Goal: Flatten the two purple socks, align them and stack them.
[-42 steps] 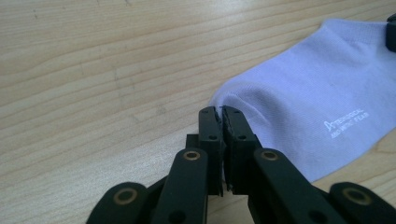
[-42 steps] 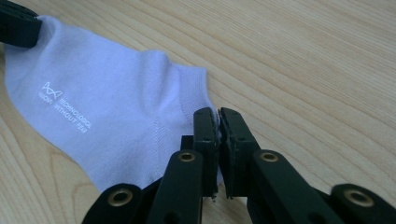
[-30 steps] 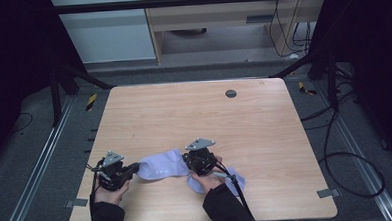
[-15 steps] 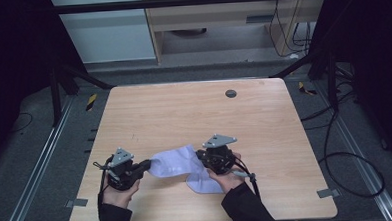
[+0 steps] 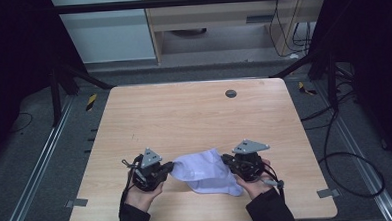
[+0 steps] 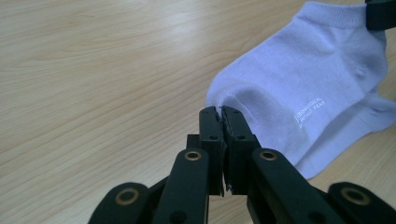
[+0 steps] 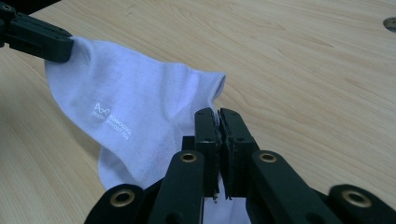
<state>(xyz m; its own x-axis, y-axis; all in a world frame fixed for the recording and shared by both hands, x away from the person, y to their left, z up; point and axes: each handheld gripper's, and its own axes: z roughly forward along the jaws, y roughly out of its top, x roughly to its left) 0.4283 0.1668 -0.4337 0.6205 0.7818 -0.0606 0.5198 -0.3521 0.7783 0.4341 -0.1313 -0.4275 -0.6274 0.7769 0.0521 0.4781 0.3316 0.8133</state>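
A white ankle sock (image 5: 202, 171) hangs stretched between my two grippers near the table's front edge. My left gripper (image 5: 171, 166) is shut on the sock's left end; in the left gripper view its jaws (image 6: 219, 113) pinch a fold of the sock (image 6: 299, 79). My right gripper (image 5: 225, 162) is shut on the other end, and its jaws (image 7: 218, 115) clamp the sock (image 7: 130, 107) near the cuff opening. A second layer of white fabric lies on the wood under the held sock; whether it is another sock, I cannot tell. Each gripper's jaw tip also shows far off in the other's view.
The wooden table (image 5: 184, 116) has a round dark grommet hole (image 5: 230, 93) at the back right. Grey tape tabs (image 5: 74, 203) mark the front corners. A dark floor with rails and cables surrounds the table.
Both grippers have moved to the right along the front of the table, carrying the sock between them. Both have stayed shut on it.
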